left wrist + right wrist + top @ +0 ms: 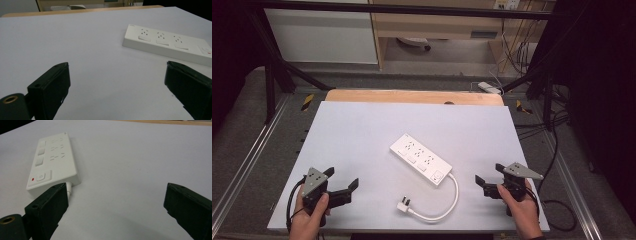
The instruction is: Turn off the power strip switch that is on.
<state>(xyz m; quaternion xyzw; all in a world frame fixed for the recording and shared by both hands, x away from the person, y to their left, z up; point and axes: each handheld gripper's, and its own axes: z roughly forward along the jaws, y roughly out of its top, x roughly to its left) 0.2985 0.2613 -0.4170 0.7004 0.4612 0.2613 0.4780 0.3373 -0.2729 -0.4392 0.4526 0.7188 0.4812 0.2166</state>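
White power strip lies diagonal mid-table, three outlets, cord looped to plug. My left gripper and right gripper: both spread, empty.

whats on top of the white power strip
The power strip carries three socket groups with rocker switches and a power button with a red mark at the cable end. Nothing rests on it. Its underside, flat against the table, is hidden.

The setting was a laboratory or test workshop. A white table stood inside a black metal frame. Loose cables hung at the far right. A wooden shelf unit lined the far wall.
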